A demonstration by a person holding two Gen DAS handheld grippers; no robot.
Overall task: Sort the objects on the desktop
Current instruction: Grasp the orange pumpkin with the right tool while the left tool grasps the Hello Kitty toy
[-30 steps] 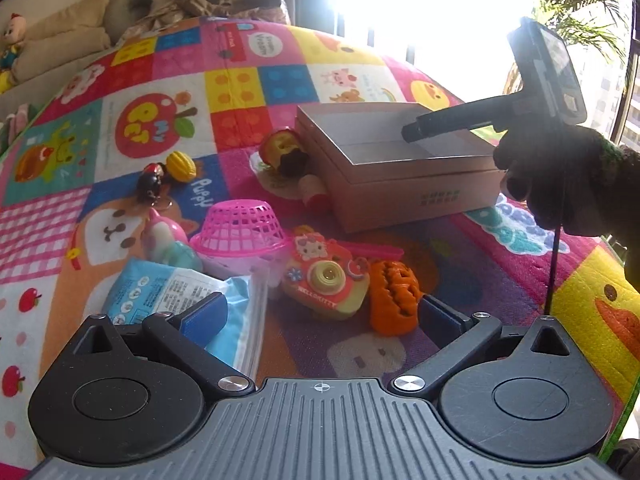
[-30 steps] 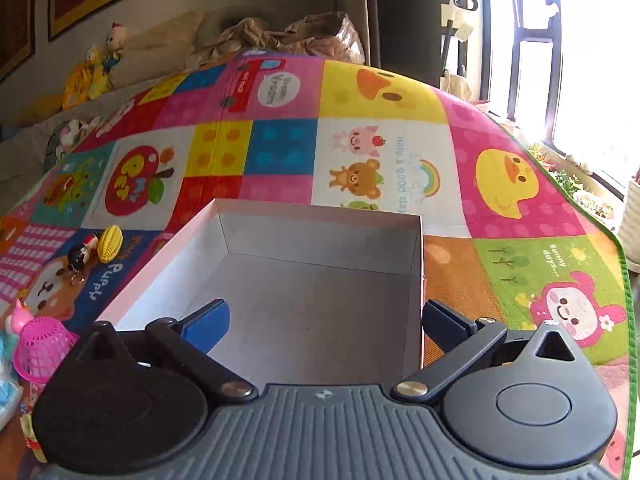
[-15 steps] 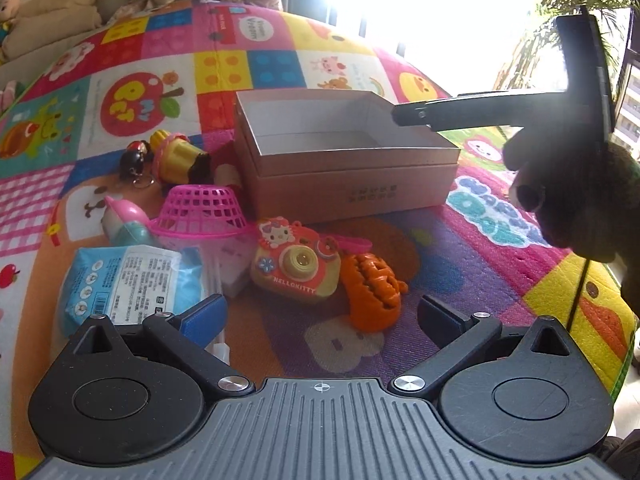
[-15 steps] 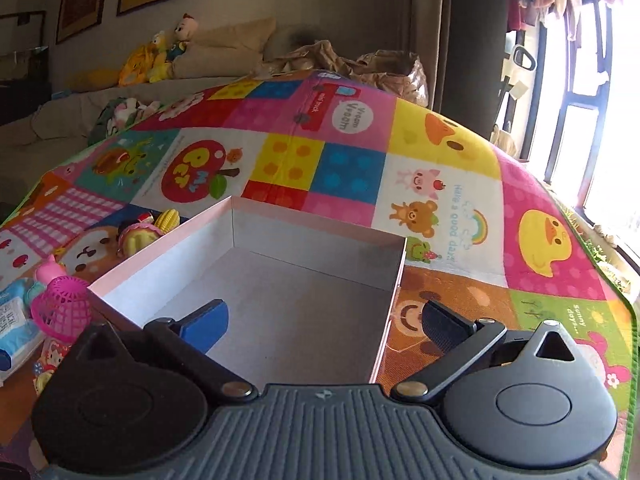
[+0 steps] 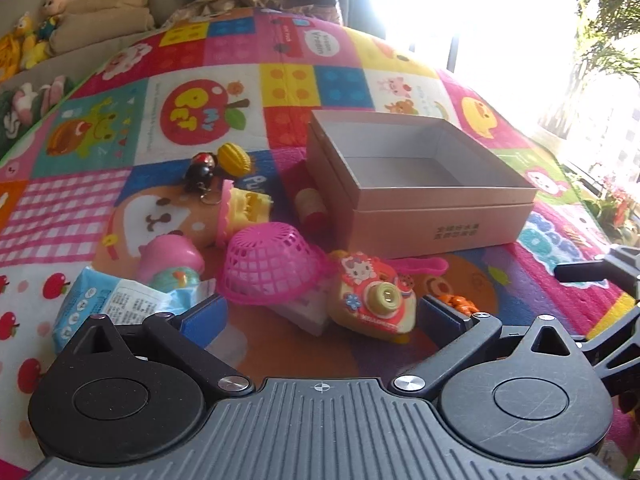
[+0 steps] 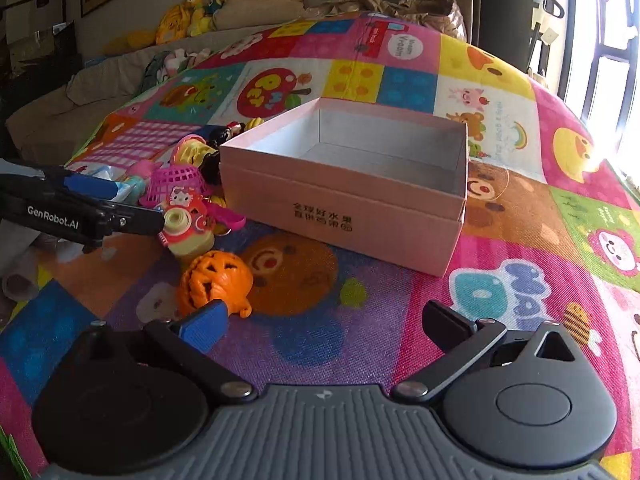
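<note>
An open pink cardboard box (image 5: 436, 216) (image 6: 352, 208) stands empty on the colourful play mat. Toys lie left of it: a pink basket (image 5: 270, 264), a Hello Kitty toy camera (image 5: 376, 300) (image 6: 186, 220), an orange pumpkin (image 6: 214, 280), a yellow-pink cup toy (image 5: 244, 208), a ladybug keychain (image 5: 200, 172) and a yellow corn toy (image 5: 234, 158). My left gripper (image 5: 320, 316) is open and empty, low over the basket and camera. My right gripper (image 6: 324, 324) is open and empty, just right of the pumpkin, in front of the box.
A blue-white wipes pack (image 5: 108, 304) and a pink-teal toy (image 5: 172, 264) lie at the near left. A sofa with plush toys (image 6: 192, 12) runs along the back. Bright windows are on the right. The left gripper's body (image 6: 80, 208) shows at the right wrist view's left edge.
My right gripper has pulled back from over the box and come down in front of it near the pumpkin. My left gripper has moved closer to the basket and camera.
</note>
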